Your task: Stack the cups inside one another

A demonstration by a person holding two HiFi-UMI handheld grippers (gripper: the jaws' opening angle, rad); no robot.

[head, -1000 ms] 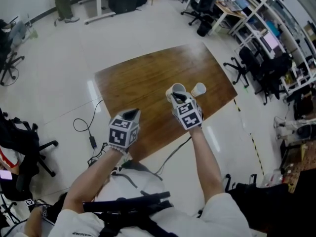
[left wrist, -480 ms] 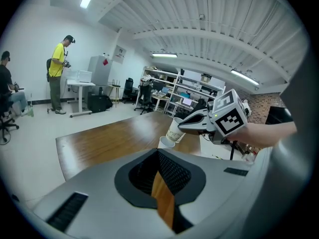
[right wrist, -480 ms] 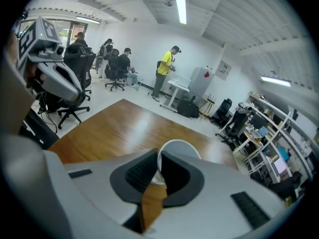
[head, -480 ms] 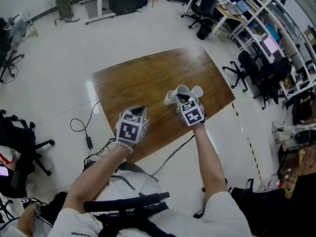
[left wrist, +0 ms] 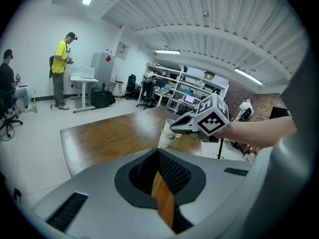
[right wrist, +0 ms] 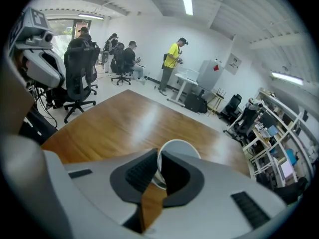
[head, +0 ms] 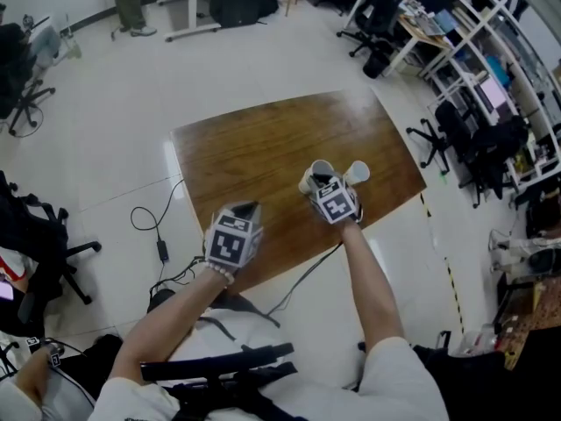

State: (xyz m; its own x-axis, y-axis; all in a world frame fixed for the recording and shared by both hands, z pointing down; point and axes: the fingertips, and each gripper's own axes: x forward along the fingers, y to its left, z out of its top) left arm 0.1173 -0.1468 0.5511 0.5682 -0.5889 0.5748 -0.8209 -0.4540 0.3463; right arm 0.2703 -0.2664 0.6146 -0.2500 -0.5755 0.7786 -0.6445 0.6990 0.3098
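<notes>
**Head view: one cup pinched over another at the table's near right**

The wooden table (head: 250, 143) fills the middle of my picture, and everything that matters sits toward its near right edge.

My left gripper (head: 247, 210) hangs over the near edge, well apart from the cups. The left gripper view shows its jaws drawn together with nothing between them. I judge it is parked there to stay out of the way.

My right gripper (head: 322, 180) points steeply down. In the right gripper view its jaws are clamped on the wall of a white cup (right wrist: 180, 149), one pad inside the rim and one outside. That pinch leaves the cup's bottom free to drop into another.

From the left gripper view, the held cup sits right at the mouth of a second cup (left wrist: 164, 139) standing on the table. I cannot tell how deep it has gone in.

A third cup (head: 357, 173) stands just beside them, alone. The held cup looks empty inside. Judging by this, the first nesting is under way and the third cup is not yet stacked.
</notes>
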